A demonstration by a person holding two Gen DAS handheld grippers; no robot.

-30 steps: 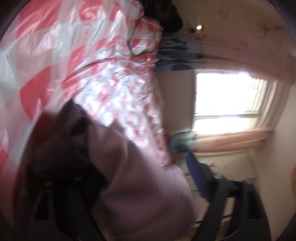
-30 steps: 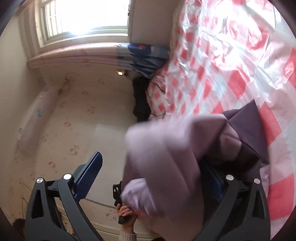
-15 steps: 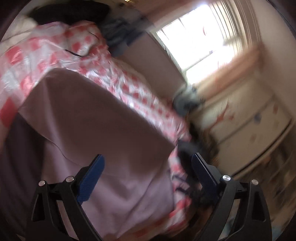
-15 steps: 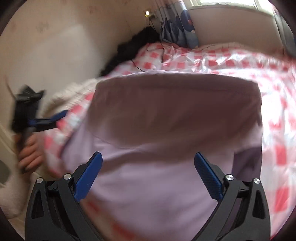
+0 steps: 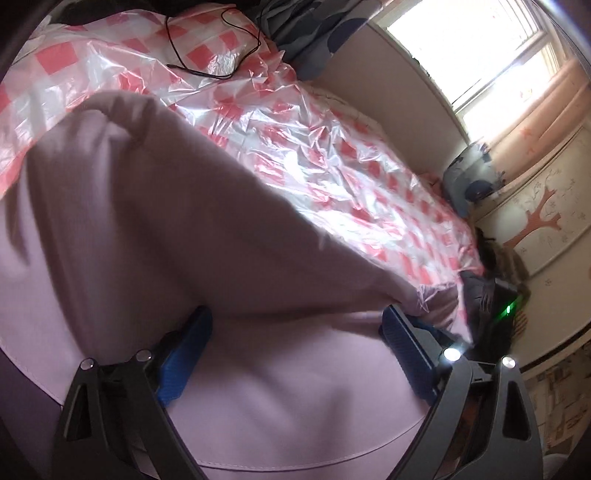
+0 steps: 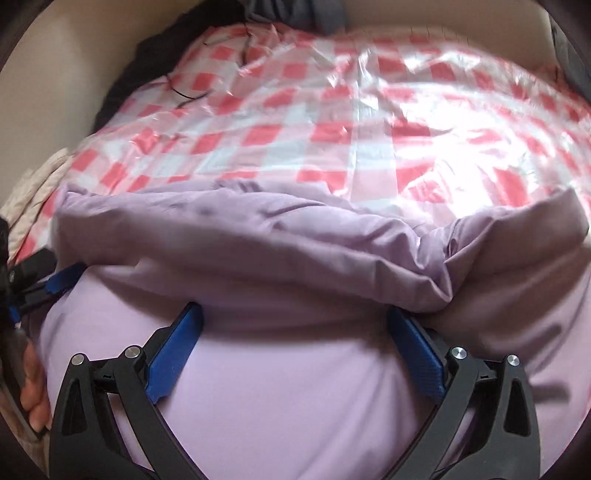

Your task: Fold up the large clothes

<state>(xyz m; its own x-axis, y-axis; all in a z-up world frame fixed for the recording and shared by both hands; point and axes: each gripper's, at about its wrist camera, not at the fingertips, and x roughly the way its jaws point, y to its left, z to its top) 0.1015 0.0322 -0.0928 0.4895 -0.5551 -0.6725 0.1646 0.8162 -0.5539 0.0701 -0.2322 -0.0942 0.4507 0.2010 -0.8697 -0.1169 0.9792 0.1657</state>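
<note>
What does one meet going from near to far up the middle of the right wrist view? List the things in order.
right tool → lilac garment → red-and-white checked plastic sheet → grey fabric

Garment (image 6: pixel 295 387): lilac cloth, matt and smooth where it lies flat, softly creased along the bunched fold, with a stitched hem showing in the left wrist view (image 5: pixel 295 424). Bed cover (image 5: pixel 332 155): thin red-and-white checked plastic sheet, glossy and heavily crinkled, throwing bright glare, with a thin black cable (image 5: pixel 207 48) lying on it. Left gripper (image 5: pixel 295 332) and right gripper (image 6: pixel 295 325): matt black plastic frames with shiny metal pivot pins (image 6: pixel 458 352) and blue finger pads (image 6: pixel 173 354) of ribbed, dull-finished plastic.
</note>
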